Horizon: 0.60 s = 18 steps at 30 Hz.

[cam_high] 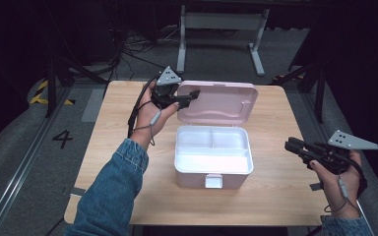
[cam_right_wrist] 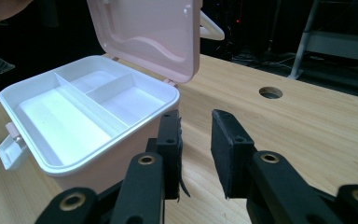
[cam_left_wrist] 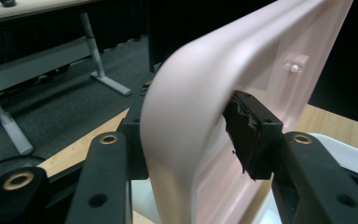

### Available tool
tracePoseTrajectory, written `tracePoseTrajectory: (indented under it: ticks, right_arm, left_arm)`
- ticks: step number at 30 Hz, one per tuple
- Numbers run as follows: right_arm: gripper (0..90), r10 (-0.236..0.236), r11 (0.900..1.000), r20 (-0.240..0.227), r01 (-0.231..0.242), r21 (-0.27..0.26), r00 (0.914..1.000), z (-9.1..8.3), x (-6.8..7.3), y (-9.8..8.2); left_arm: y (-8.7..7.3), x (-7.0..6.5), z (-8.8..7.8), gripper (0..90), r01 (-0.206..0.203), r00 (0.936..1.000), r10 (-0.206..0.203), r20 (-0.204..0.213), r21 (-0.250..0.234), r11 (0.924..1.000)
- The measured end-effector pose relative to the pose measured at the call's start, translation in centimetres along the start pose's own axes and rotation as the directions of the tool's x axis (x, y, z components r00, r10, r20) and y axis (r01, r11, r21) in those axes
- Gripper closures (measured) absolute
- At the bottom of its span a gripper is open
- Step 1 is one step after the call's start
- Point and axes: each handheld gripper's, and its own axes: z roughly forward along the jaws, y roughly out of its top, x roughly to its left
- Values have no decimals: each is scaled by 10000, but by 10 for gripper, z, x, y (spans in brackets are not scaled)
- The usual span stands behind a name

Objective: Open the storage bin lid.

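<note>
The pink box (cam_high: 213, 164) sits mid-table with its lid (cam_high: 221, 102) raised behind it, and it serves as the landmark. In the left gripper view the lid's edge is blurred and hides most of the far jaw, so it is hard to say how firmly that pad presses. The left gripper (cam_high: 184, 98) sits at the lid's left corner above the box, jaws set narrow with the lid's rim between them and apparently gripping it. The right gripper (cam_high: 295, 146) hovers well to the right of the box, jaws part open and holding nothing, with bare wood beneath them. The white tray (cam_right_wrist: 70, 105) inside the box has three compartments, and the latch (cam_high: 213, 181) hangs at the box's front. To the right of the box the table (cam_right_wrist: 307, 121) lies free up to a round hole (cam_right_wrist: 270, 92).
</note>
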Motion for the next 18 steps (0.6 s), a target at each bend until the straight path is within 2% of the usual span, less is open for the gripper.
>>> tracePoseTrajectory:
  ticks: [5,11,14,18]
  right_arm:
    - [738,-2,10000,42,2,58,10000,0,-1,-1]
    - [738,-9,9999,26,8,117,10000,3,-2,-2]
    - [738,-1,9999,5,1,170,10000,4,-3,-3]
    - [738,9,9998,9,-9,188,10000,5,-4,-4]
  left_arm:
    - [0,7,9,528,77,9999,-76,-118,82,9999]
    - [-4,15,22,489,416,9988,-410,-264,202,9989]
    - [-8,19,27,470,726,9971,-720,-244,242,9971]
    - [-11,25,34,444,768,9968,-757,-275,425,9961]
